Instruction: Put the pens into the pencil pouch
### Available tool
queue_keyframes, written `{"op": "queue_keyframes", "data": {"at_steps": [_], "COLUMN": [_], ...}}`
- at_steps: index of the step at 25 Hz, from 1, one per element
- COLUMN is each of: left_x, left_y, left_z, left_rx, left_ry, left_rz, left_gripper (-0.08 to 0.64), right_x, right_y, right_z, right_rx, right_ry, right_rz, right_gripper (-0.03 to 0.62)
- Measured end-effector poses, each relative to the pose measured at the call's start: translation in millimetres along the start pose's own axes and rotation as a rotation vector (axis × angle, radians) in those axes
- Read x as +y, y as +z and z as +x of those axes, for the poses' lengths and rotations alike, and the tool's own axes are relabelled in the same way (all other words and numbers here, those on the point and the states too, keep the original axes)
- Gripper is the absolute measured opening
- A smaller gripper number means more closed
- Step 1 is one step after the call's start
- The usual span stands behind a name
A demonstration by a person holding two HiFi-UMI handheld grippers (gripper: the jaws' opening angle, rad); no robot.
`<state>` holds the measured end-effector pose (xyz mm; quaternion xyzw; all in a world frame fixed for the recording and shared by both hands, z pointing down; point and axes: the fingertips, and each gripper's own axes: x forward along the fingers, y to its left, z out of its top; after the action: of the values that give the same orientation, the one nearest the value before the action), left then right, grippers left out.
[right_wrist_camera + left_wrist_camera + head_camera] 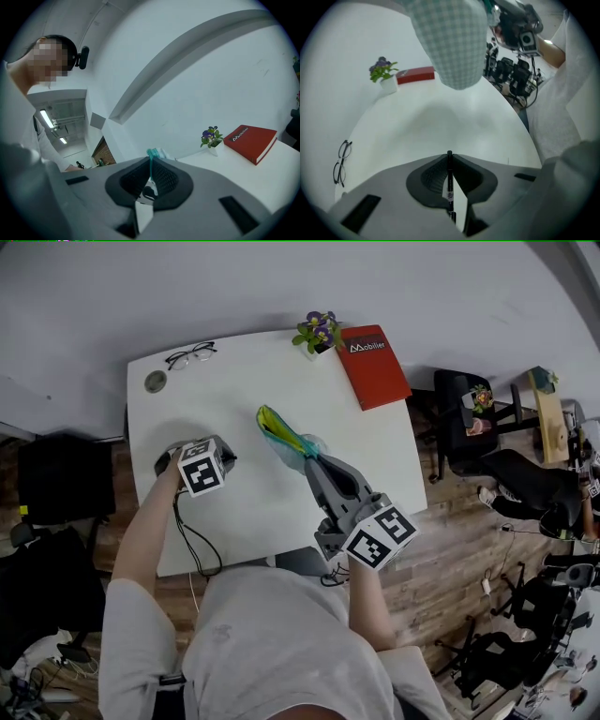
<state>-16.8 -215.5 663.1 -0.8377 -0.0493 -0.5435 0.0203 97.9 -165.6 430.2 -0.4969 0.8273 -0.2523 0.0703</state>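
Your right gripper (317,463), at centre right of the head view, clamps the rim of the pencil pouch (284,435) above the white table (244,381); your left gripper (449,159), at centre left, pinches a slim black pen (449,185).

White worktop (262,399), rounded corners. Far left corner: black-framed glasses (190,355), with a small round grey disc (156,382) just beside them, nearer the left edge. Far edge toward the right: small potted plant (319,332) with purple flowers, and a red book (373,366) flat just beside it at the corner.
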Motion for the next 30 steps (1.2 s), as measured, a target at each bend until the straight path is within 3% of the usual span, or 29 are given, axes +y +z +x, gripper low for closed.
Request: {"op": "queue_keyframes", "data": {"at_steps": [9,14,20,25,30], "left_x": [55,60,47,26,12], "left_y": [55,73,102,124,137], "left_z": [-122,-204,-294,-351,-389], "left_rx": [-0.563,-0.85,-1.145,-1.381,-1.551], "left_ry": [0.416,0.592,0.736,0.795,0.827], "left_rz": [-0.333,-0.46,-0.484,-0.492,-0.493], "left_gripper": [0.054,0.054,0.054,0.054,0.054], "right_x": [1,4,13,21,25], "right_y": [21,31,36,39,40], "right_z": [26,38,49,50,49], "right_rx": [-0.004,0.008,0.032,0.042,0.053], "right_ry": [0.104,0.159,0.239,0.295,0.342], "right_rz": [-0.017,-0.032,-0.043,-0.04,-0.048], "right_gripper": [0.035,0.035,0.035,0.035,0.035]}}
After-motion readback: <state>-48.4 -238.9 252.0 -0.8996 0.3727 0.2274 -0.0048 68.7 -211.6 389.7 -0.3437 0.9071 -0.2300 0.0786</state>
